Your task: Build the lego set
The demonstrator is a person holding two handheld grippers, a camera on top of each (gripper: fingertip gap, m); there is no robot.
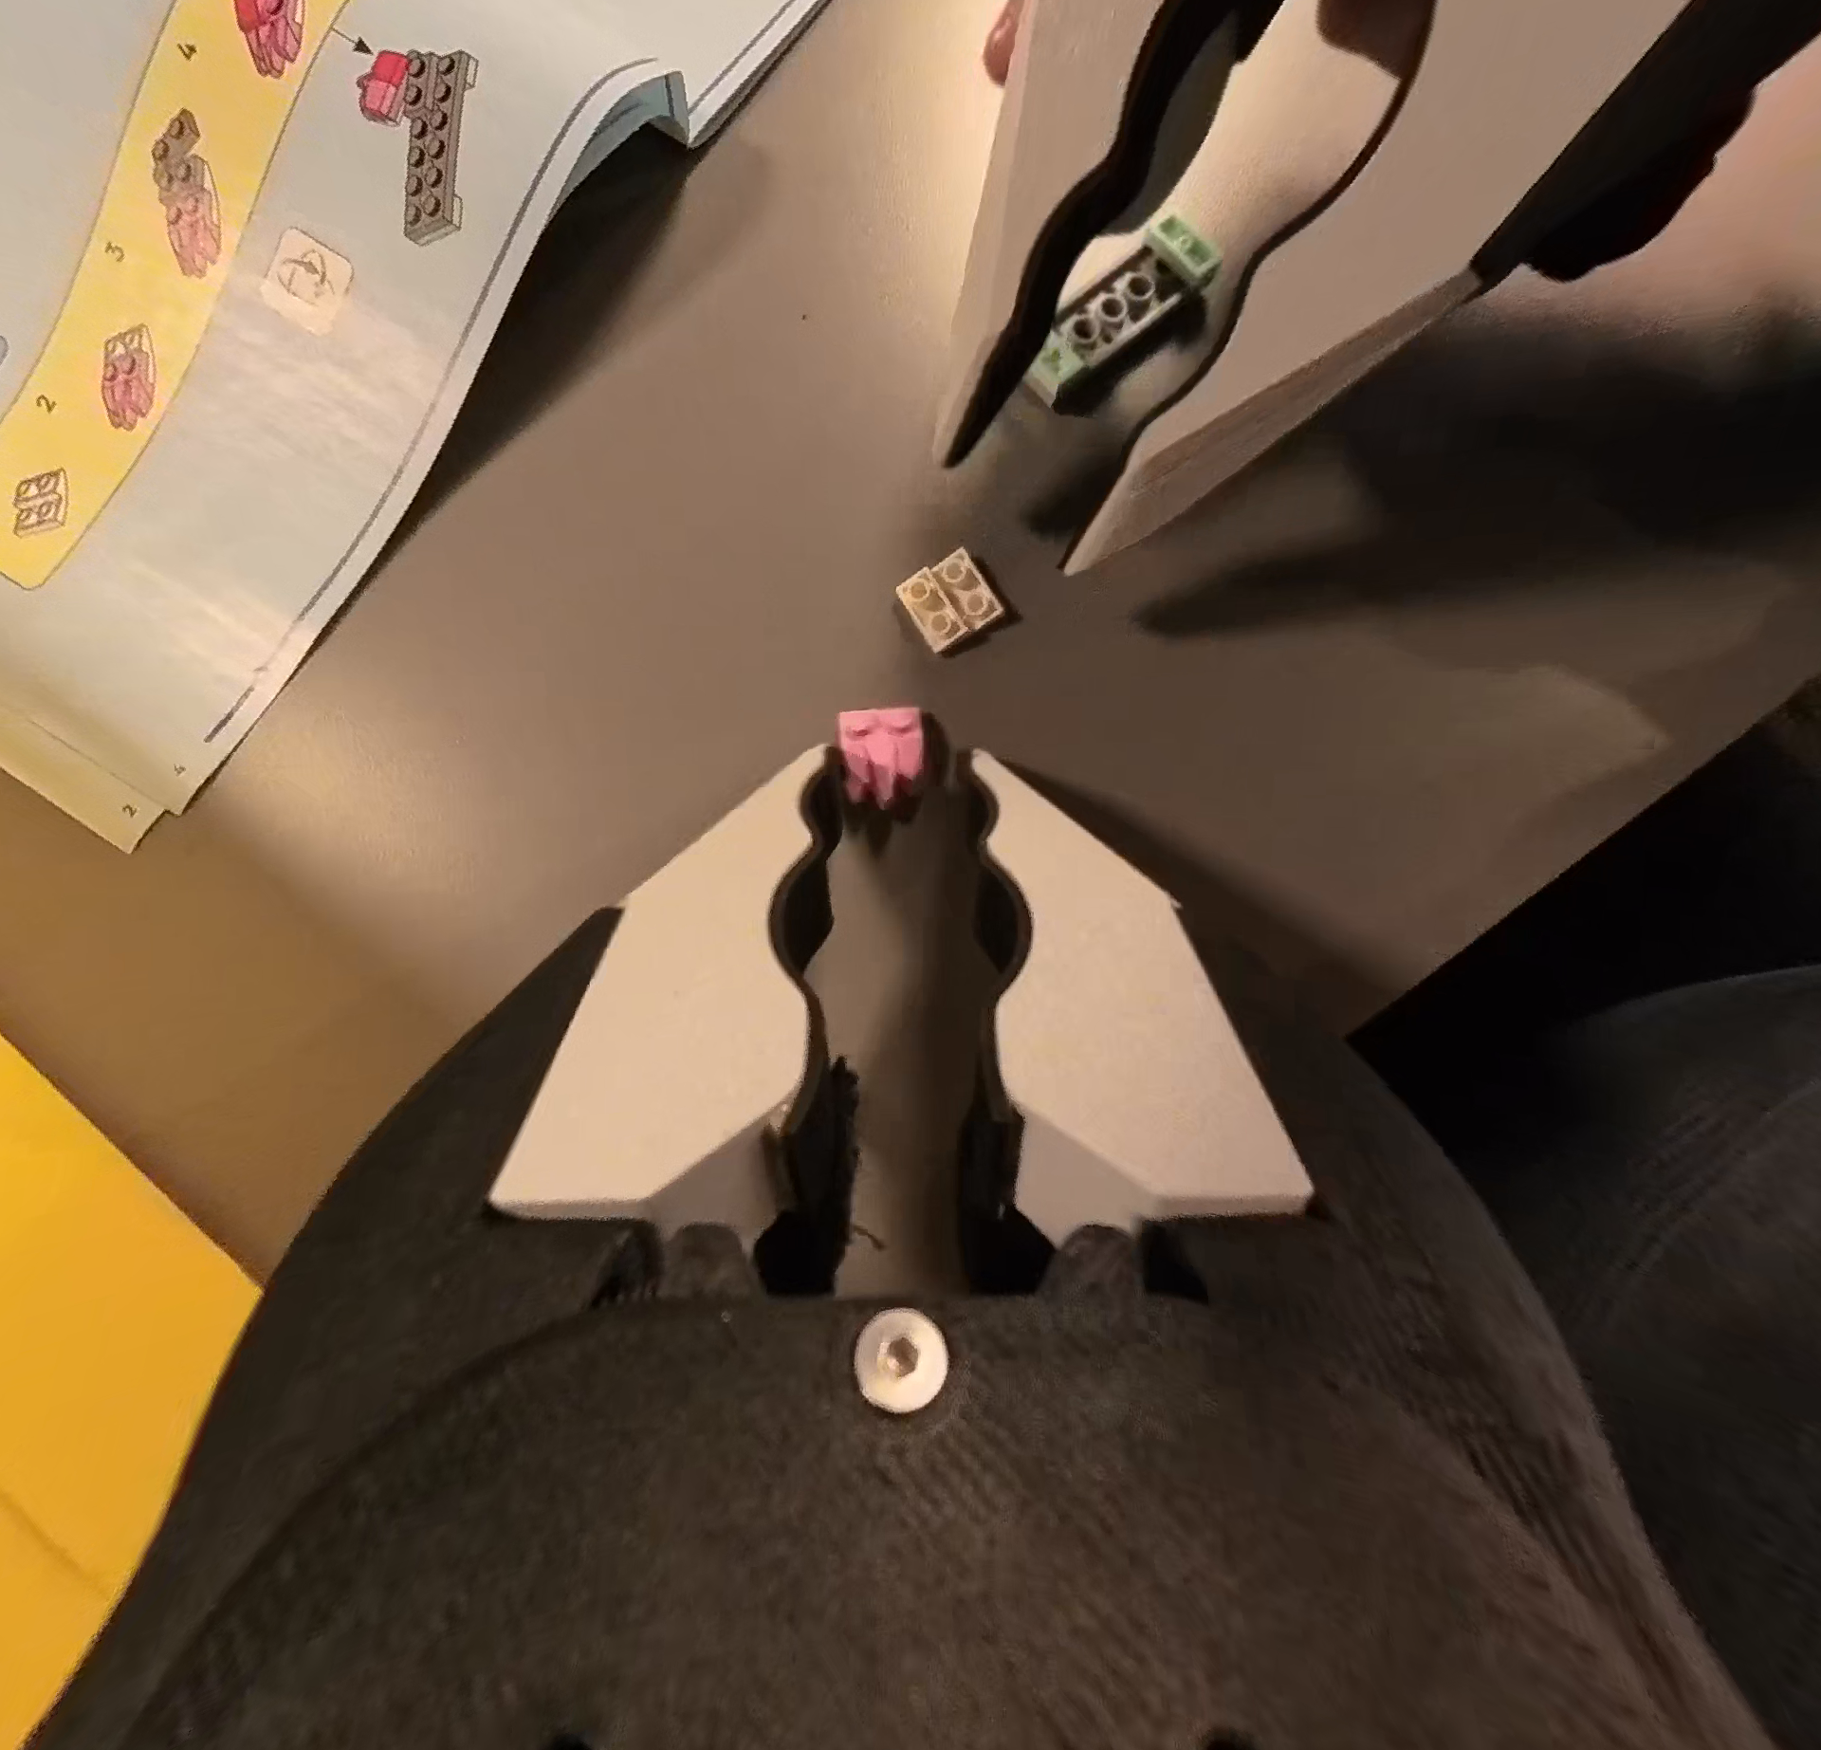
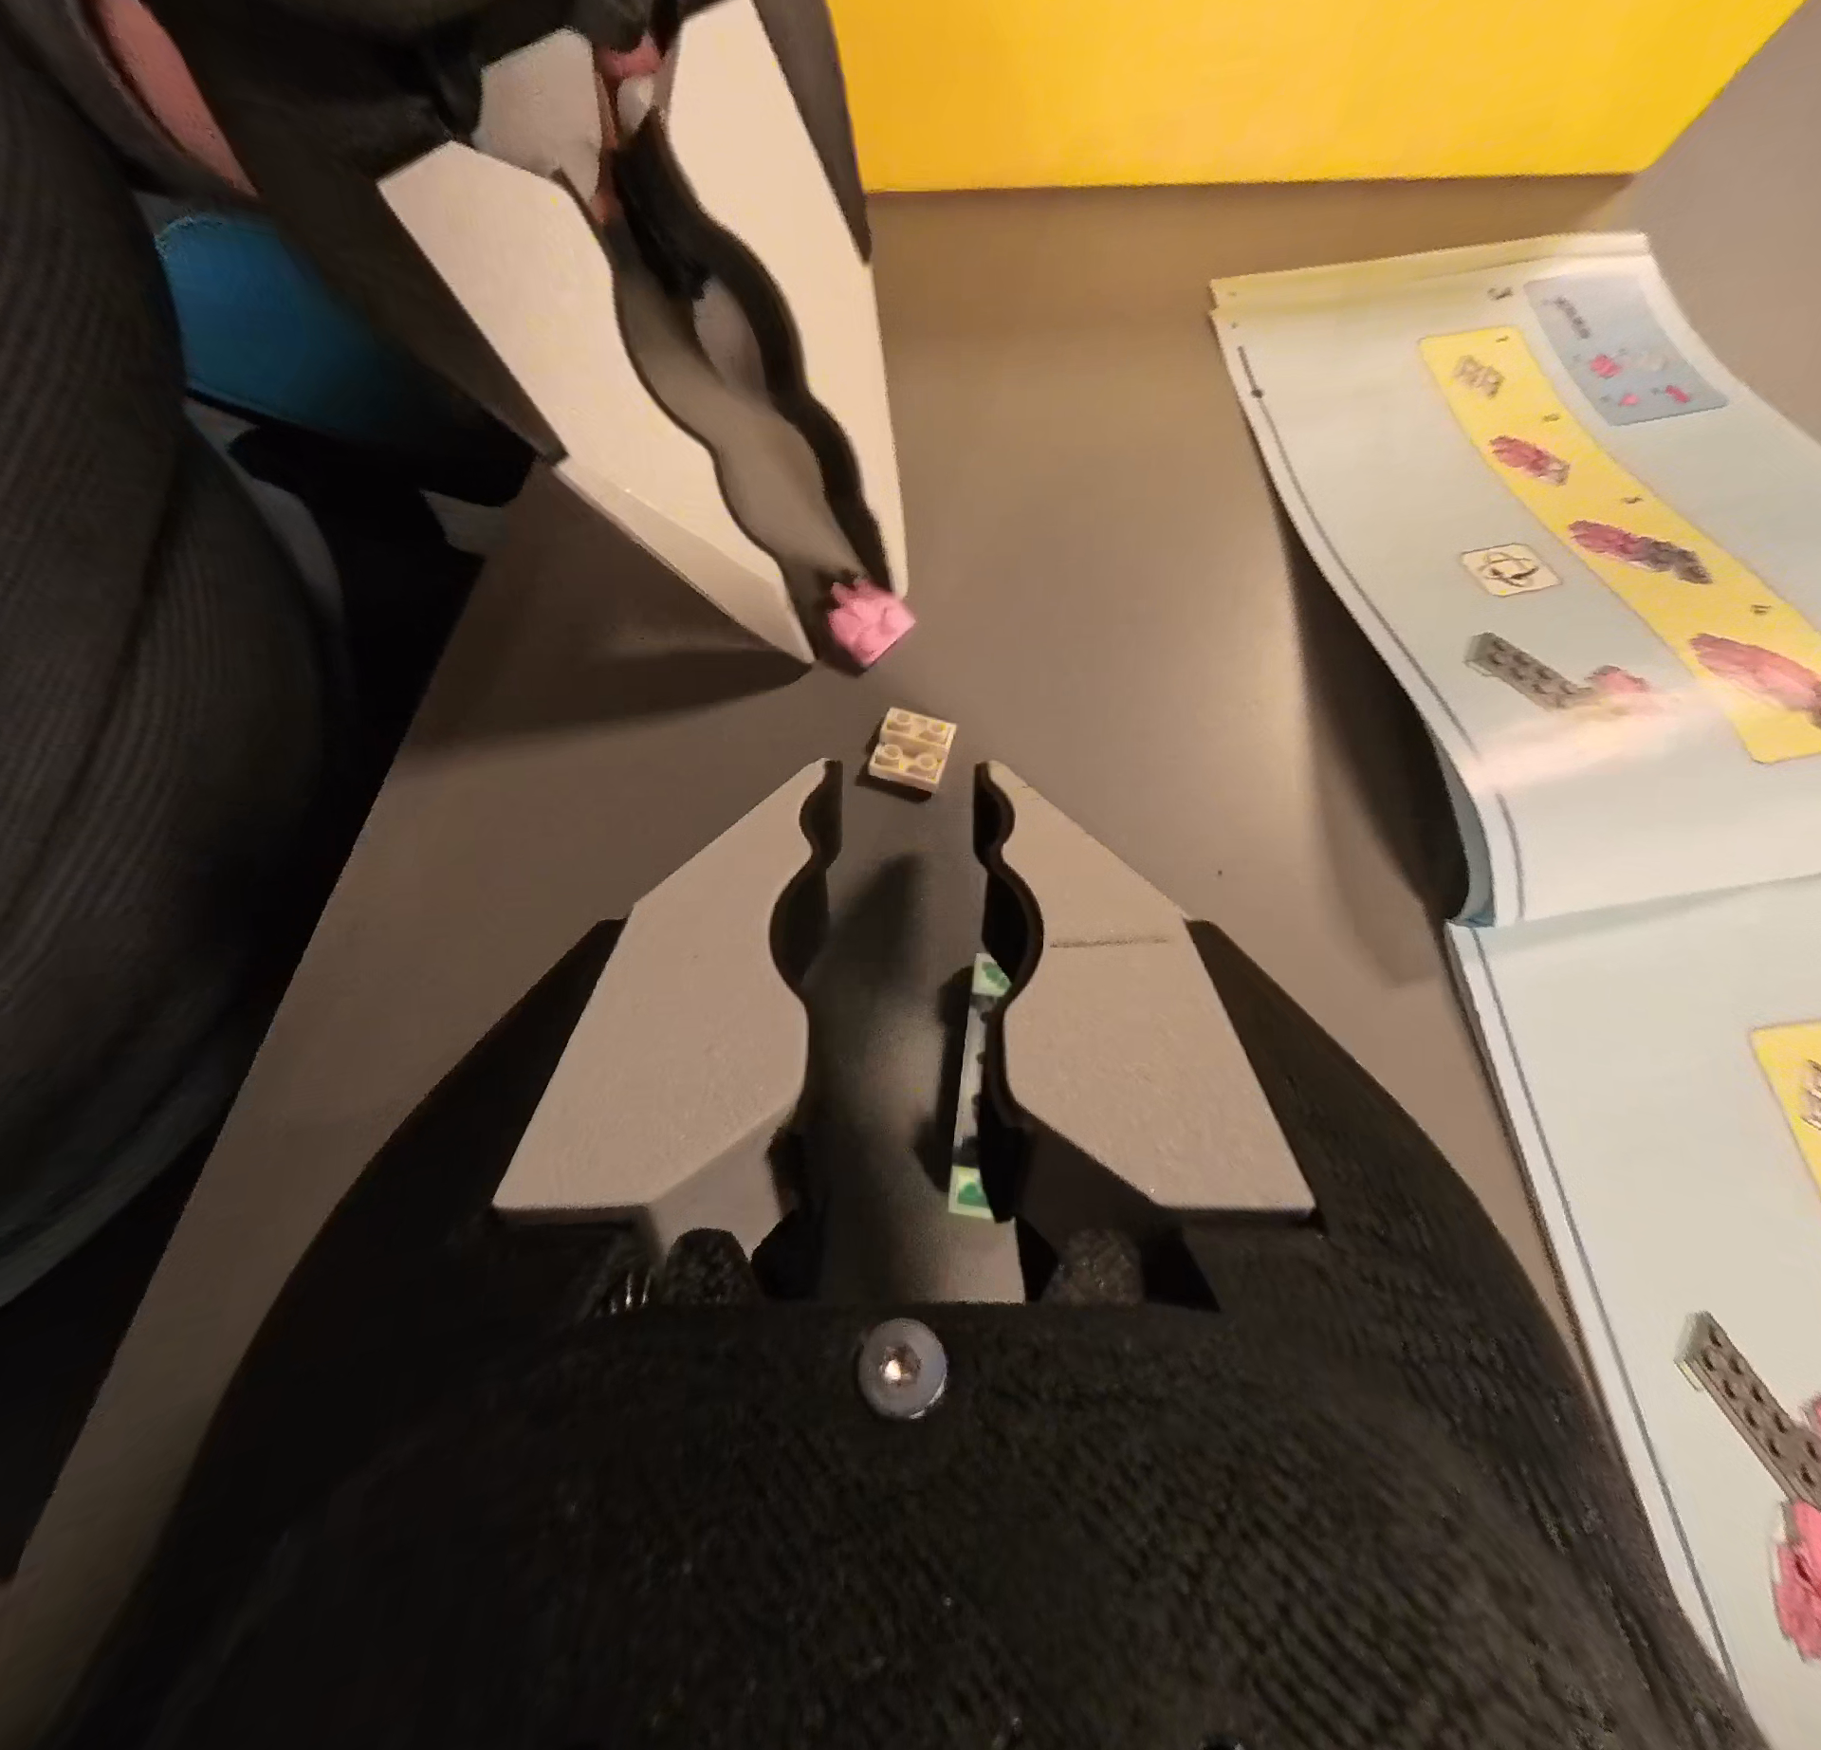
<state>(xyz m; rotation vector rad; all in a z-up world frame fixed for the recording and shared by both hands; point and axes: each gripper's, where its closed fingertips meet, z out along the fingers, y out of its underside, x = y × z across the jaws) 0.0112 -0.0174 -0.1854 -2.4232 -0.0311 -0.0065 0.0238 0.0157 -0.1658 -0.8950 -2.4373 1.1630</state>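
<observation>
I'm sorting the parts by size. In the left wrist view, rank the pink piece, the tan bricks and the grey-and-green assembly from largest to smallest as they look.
1. Grey-and-green assembly, the longest, though partly hidden by the right gripper's fingers.
2. Tan bricks.
3. Pink piece.
The tan bricks and pink piece look close in size, and the pink piece is nearer the camera, so their order is unsure.

The tabletop (image 1: 611, 481) looked matt and smooth. The booklet (image 1: 197, 254) at upper left was glossy paper. The pink brick (image 1: 880, 755) and tan brick (image 1: 954, 599) were shiny plastic; the gripper's black body (image 1: 887, 1555) looked rough and woven-textured.
</observation>
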